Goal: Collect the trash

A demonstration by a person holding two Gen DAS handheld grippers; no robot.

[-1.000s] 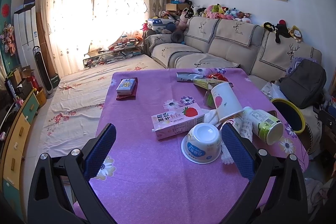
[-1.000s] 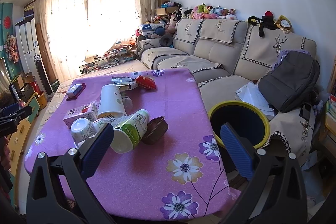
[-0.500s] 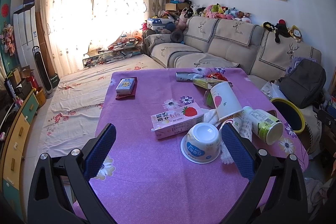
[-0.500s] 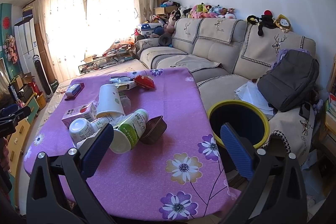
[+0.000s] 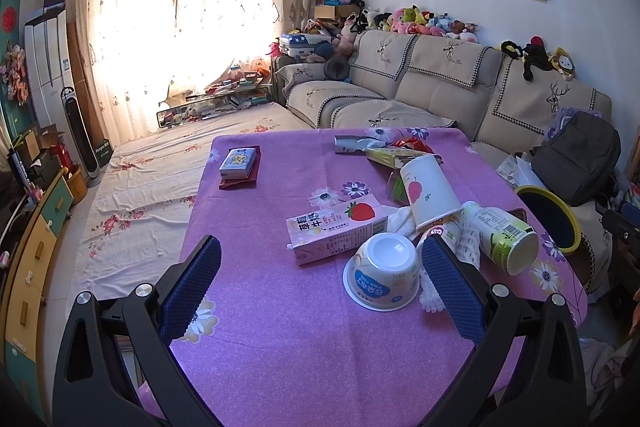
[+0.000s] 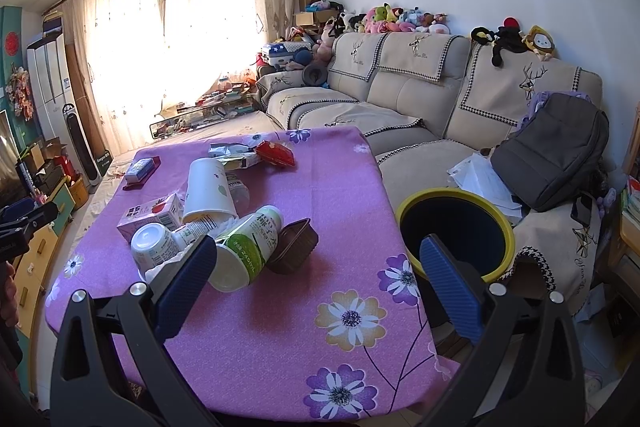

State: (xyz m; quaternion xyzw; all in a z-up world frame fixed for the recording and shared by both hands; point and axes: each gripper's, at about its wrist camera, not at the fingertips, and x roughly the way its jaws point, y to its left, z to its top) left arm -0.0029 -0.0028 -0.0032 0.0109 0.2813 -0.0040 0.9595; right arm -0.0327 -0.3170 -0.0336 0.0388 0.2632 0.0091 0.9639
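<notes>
Trash lies in a heap on the purple flowered tablecloth (image 5: 280, 347). It holds an upturned white yogurt cup (image 5: 383, 273), a pink strawberry milk carton (image 5: 334, 231), a tipped white paper cup (image 5: 428, 191) and a lying green-labelled bottle (image 5: 500, 237). My left gripper (image 5: 320, 287) is open and empty, just before the yogurt cup. My right gripper (image 6: 316, 277) is open and empty, above the table's near right part. In the right wrist view the bottle (image 6: 244, 249) and a brown plastic tray (image 6: 294, 247) lie just beyond it. The yellow-rimmed dark bin (image 6: 456, 231) stands right of the table.
A card box on a dark red book (image 5: 239, 166) lies at the table's far left. Wrappers (image 5: 384, 147) lie at its far edge. A beige sofa (image 6: 400, 107) with a grey backpack (image 6: 556, 151) stands behind and to the right. Drawers (image 5: 32, 247) line the left wall.
Both grippers have drifted only slightly; the views are almost the same. Nothing on the table has moved.
</notes>
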